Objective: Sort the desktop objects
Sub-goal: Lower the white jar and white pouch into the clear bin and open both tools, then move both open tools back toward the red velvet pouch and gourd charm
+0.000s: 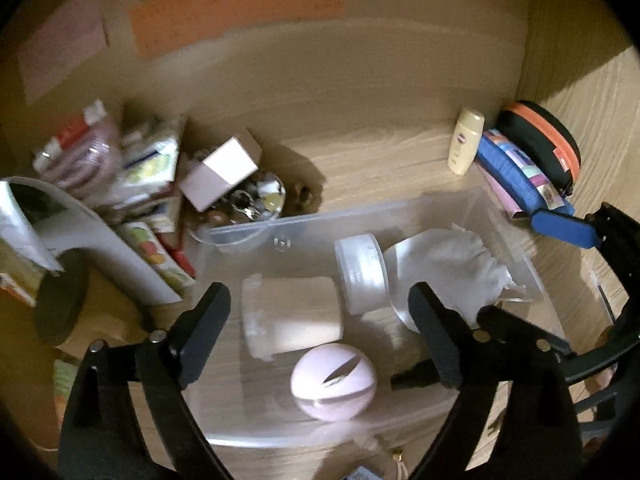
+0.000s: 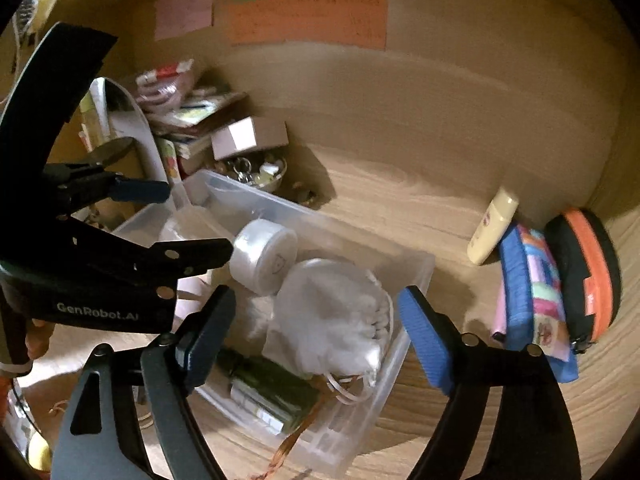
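Observation:
A clear plastic bin (image 1: 256,227) sits on the wooden desk. In it lie a cream box (image 1: 294,320), a white round jar (image 1: 360,276), a white drawstring pouch (image 1: 460,268) and a pink egg-shaped object (image 1: 334,380). My left gripper (image 1: 320,312) is open and empty, hovering over the bin. My right gripper (image 2: 316,320) is open and empty above the pouch (image 2: 336,320) and the bin's right end (image 2: 416,272). The jar (image 2: 264,256) and a green packet (image 2: 272,392) show in the right wrist view. The left gripper (image 2: 192,224) appears at the left there.
A cream bottle (image 1: 466,142), a blue patterned pouch (image 1: 516,176) and a black-and-orange case (image 1: 548,140) stand at the back right. A pile of boxes, packets and a bowl of trinkets (image 1: 248,200) is at the back left. Coloured notes (image 2: 308,20) hang on the wall.

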{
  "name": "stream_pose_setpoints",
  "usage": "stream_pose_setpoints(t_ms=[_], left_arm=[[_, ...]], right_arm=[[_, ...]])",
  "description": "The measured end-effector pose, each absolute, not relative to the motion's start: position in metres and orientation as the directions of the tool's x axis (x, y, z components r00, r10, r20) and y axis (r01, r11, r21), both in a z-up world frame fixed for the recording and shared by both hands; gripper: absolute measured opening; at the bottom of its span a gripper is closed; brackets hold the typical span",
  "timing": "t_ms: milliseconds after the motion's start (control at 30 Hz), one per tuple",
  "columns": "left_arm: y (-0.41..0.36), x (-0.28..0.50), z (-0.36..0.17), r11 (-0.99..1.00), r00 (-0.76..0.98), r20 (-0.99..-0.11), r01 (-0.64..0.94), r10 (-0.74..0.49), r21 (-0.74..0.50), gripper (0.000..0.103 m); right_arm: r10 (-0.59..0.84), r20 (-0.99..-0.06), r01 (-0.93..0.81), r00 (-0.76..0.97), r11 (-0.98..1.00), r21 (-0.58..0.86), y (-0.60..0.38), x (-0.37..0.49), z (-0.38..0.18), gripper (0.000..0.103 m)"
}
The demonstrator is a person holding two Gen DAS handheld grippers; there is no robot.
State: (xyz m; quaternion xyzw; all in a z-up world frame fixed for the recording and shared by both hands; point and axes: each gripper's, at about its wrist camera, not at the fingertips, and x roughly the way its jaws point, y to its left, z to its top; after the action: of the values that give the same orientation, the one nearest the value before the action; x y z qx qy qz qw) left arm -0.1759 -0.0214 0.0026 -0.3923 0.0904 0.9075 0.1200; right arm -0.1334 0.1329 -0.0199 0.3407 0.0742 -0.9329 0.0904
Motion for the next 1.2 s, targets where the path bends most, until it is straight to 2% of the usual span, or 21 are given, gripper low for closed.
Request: stream_pose_setpoints(t_ms=[367, 500, 700, 933, 1200], left_arm=[[-0.052, -0.128, 0.04, -0.97, -0.759, -0.634, -0.235, 0.147, 0.057, 0.099], [-0.066, -0.109, 0.051, -0.974, -0.787, -0.595, -0.225, 0.164, 0.029, 0.1], [-0.081, -0.082, 0.053, -0.98, -0.816, -0.556, -0.199, 0.157, 0.016, 0.102], [-0.092, -0.064, 0.034, -0.984, -0.812, -0.568, -0.177, 0.135, 0.019, 0.102], [-0.104, -0.049, 0.001, -0.99, -0.784, -0.612, -0.14, 0.109, 0.003, 0.102]], right_arm=[[-0.129, -0.561, 0.234, -0.817, -0.965, -0.119, 0.118, -0.091, 0.013, 0.088], [-0.128, -0.523, 0.239, -0.842, -0.959, -0.151, 0.112, -0.07, 0.023, 0.096], [-0.094, -0.474, 0.21, -0.876, -0.957, -0.199, 0.109, -0.039, 0.031, 0.097], [-0.064, -0.495, 0.18, -0.867, -0.965, -0.191, 0.116, -0.021, 0.021, 0.097], [-0.043, -0.564, 0.16, -0.824, -0.974, -0.159, 0.126, -0.019, -0.002, 0.097]])
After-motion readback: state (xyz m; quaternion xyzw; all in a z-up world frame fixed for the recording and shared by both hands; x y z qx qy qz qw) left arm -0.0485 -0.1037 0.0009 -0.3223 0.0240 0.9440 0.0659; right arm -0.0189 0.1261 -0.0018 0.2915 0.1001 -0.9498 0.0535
